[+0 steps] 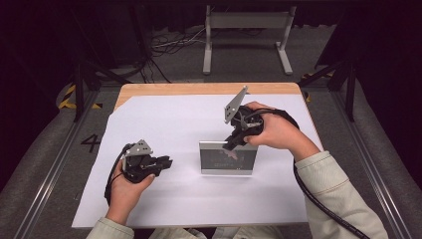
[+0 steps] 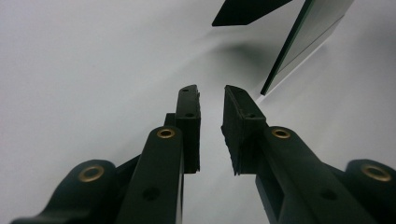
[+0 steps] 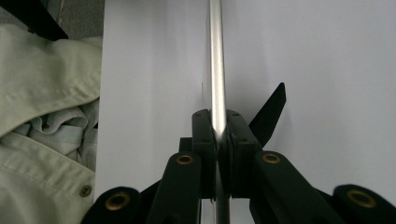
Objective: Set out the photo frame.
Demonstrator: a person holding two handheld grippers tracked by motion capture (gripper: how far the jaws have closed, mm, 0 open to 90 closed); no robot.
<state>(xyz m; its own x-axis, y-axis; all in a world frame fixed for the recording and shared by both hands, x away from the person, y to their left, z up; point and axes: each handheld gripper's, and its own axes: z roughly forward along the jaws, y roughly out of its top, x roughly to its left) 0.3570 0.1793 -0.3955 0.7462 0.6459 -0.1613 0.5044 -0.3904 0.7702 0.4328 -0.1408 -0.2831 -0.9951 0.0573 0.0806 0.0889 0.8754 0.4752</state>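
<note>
Clamping 1 tablet (image 1: 227,159) by its edge, the right gripper (image 1: 233,144) grips; the left gripper (image 1: 166,163) rests slightly parted, empty.

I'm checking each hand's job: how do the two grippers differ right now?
The right gripper is shut on the picture frame; the left gripper has a gap between its jaws and holds nothing. The right tilts down onto the frame's top edge; the left lies level near the white sheet. Both have black jaws.
</note>
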